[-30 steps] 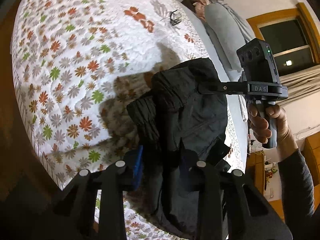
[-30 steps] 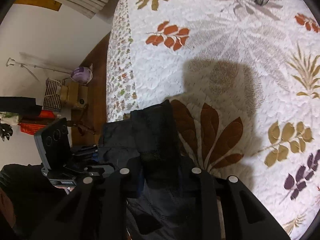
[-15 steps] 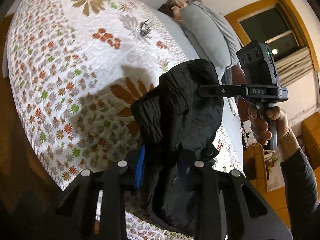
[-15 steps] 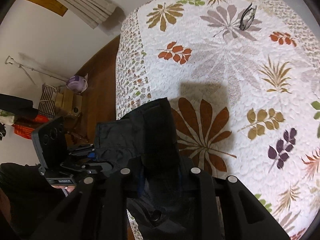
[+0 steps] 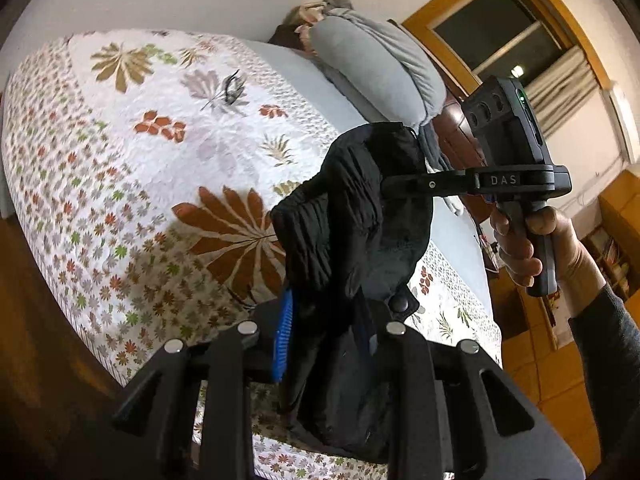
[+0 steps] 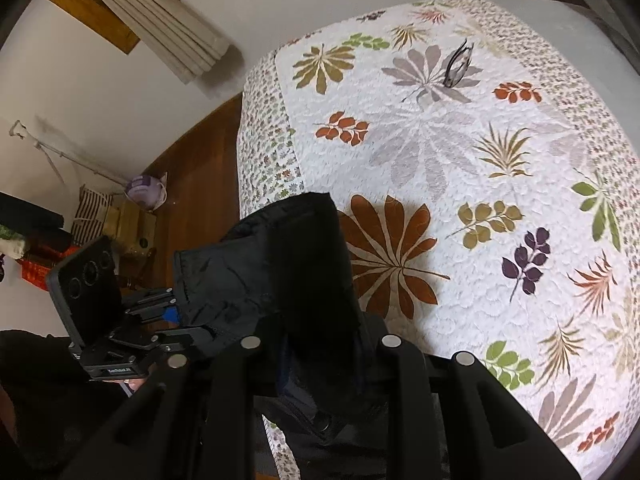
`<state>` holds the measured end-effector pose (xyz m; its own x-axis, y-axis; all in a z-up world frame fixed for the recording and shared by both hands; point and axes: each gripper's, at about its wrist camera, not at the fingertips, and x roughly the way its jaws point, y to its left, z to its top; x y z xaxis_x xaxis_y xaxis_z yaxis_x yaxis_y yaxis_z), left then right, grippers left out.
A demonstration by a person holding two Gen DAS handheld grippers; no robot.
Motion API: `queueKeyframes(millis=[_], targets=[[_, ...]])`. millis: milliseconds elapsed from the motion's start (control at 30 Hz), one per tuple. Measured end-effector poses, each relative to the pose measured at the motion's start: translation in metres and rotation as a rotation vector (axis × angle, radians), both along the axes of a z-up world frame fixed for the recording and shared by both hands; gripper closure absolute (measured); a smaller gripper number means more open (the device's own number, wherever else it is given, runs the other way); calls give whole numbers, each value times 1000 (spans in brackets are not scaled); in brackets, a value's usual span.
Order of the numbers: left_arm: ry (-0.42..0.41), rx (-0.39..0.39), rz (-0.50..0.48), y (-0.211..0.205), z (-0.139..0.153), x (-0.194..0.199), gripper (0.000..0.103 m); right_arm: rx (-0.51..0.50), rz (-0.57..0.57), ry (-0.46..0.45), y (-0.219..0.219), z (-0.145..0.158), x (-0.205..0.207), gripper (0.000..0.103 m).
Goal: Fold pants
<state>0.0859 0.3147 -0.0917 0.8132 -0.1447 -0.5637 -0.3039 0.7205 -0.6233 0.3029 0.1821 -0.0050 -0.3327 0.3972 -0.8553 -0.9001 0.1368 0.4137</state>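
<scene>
The black pants (image 5: 360, 208) hang bunched in the air above the near edge of the bed, held by both grippers. My left gripper (image 5: 328, 332) is shut on the lower part of the cloth, which fills the gap between its blue-padded fingers. To the right in the left wrist view, a hand holds my right gripper (image 5: 386, 184), shut on the upper fold. The right wrist view shows the pants (image 6: 280, 264) clamped in my right gripper (image 6: 320, 344), while my left gripper (image 6: 180, 314) pinches the left edge.
The bed's white floral quilt (image 5: 160, 128) spreads beyond the pants. A pair of glasses (image 6: 458, 64) lies on it at the far side. Grey pillows (image 5: 380, 64) sit at the head. Wooden floor (image 6: 192, 184) and boxes with a purple bag (image 6: 142, 192) are beside the bed.
Both grippers have risen with the pants, lifting the bundle off the quilt. More of the bed and the room now shows in both views.
</scene>
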Motion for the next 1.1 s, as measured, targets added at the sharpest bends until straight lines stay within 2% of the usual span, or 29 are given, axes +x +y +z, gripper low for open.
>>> queueKeyframes(millis=[500, 1100], targets=[[-68, 157, -102, -61, 53, -5, 79, 82, -85, -58, -77, 43, -4, 79], [-108, 287, -221, -131, 91, -7, 80, 154, -197, -85, -165, 72, -12, 79]])
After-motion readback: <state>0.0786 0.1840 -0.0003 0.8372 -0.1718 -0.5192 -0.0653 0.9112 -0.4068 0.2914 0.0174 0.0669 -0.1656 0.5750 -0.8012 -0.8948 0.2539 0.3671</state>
